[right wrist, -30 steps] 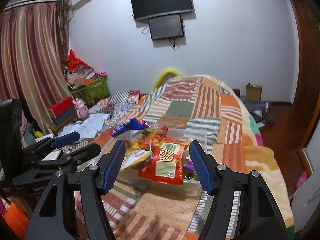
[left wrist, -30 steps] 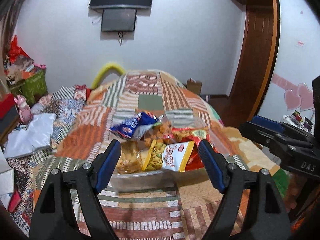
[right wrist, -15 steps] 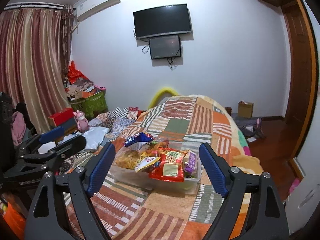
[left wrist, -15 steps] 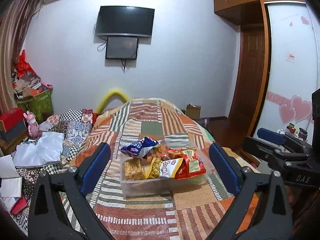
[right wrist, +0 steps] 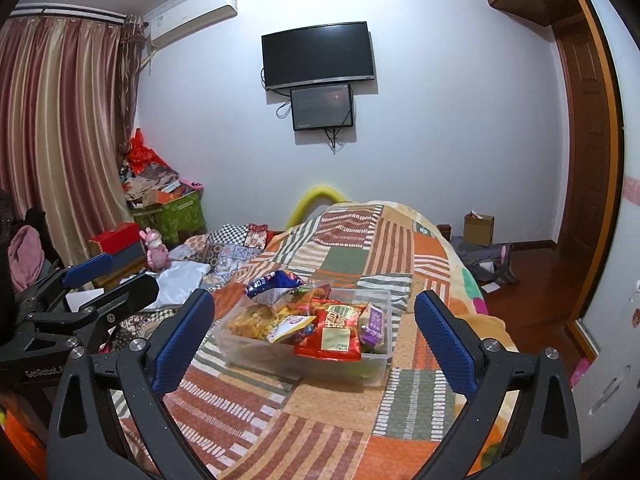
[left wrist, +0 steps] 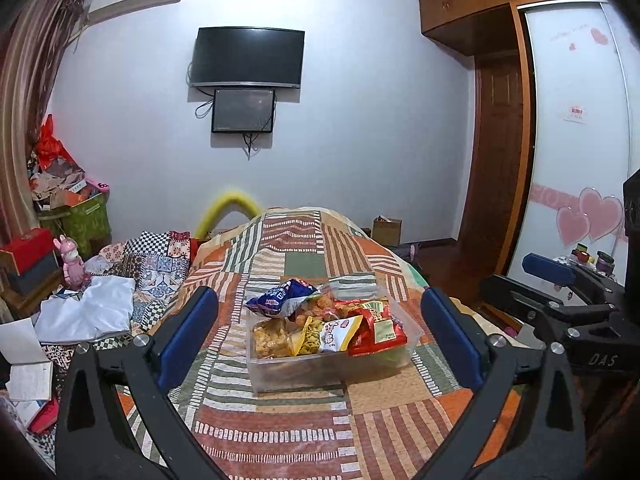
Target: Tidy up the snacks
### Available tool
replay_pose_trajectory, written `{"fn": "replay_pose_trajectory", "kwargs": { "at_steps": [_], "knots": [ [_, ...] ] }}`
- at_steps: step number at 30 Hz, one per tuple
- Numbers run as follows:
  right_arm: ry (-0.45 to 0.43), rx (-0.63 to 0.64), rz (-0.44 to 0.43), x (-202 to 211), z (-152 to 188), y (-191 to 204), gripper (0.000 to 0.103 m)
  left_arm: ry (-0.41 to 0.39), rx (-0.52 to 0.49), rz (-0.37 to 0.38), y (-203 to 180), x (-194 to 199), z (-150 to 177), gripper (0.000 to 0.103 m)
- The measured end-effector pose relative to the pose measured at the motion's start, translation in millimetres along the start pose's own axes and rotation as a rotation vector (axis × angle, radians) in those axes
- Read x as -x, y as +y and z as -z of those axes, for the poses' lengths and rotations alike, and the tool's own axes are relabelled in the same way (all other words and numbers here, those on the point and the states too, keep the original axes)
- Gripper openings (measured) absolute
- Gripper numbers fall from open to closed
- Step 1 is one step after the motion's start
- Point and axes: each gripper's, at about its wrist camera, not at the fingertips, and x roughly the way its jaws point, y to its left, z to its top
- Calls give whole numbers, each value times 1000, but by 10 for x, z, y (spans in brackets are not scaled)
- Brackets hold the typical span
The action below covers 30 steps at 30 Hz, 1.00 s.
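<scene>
While both tools hang above the near end of the bed (left wrist: 304,264), the left tool (left wrist: 320,336) and the right tool (right wrist: 314,334) each stand with jaws spread wide and nothing held between the blue pads. On the patchwork quilt (right wrist: 400,248) sits a clear plastic bin (left wrist: 296,372), well apart from either tool and filled with snack packets: a blue bag (left wrist: 282,298) tilted at the far left corner, a yellow-and-white bag (left wrist: 334,330) in the middle, a red bag (right wrist: 334,338) leaning over the near rim. Beyond the bed, a television (right wrist: 318,54) is mounted on the wall.
</scene>
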Motion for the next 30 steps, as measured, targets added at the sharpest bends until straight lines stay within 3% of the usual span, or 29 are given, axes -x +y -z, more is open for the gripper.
{"fn": "replay_pose_trajectory", "kwargs": {
  "at_steps": [30],
  "knots": [
    [-8,-13,-13,71,49,4,100,19,26,2,33,-62,25,103]
  ]
}}
